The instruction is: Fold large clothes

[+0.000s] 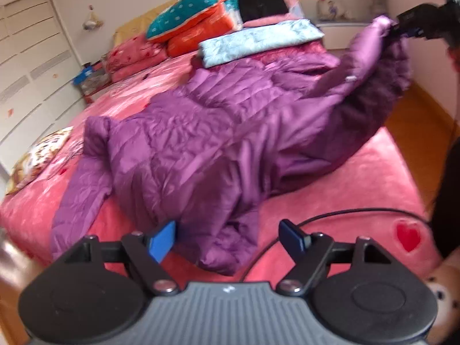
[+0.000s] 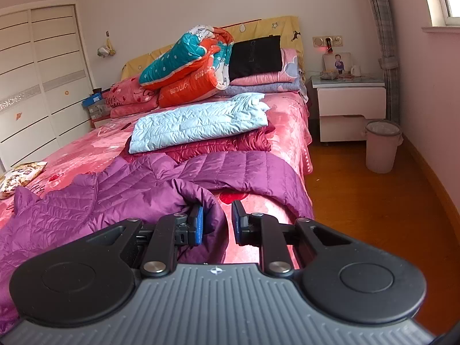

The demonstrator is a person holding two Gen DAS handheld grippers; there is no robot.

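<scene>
The down coat point(image 1: 201, 132) lies on the bed point(image 1: 359, 178), folded jackets point(image 2: 198, 120) behind it.

purple quilted coat point(image 1: 201, 132), pink bedspread point(image 1: 359, 178).

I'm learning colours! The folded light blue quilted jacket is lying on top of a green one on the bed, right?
Not quite. The light blue quilted jacket is folded, but it lies on a dark red quilted garment, not a green one. The right wrist view shows it.
</scene>
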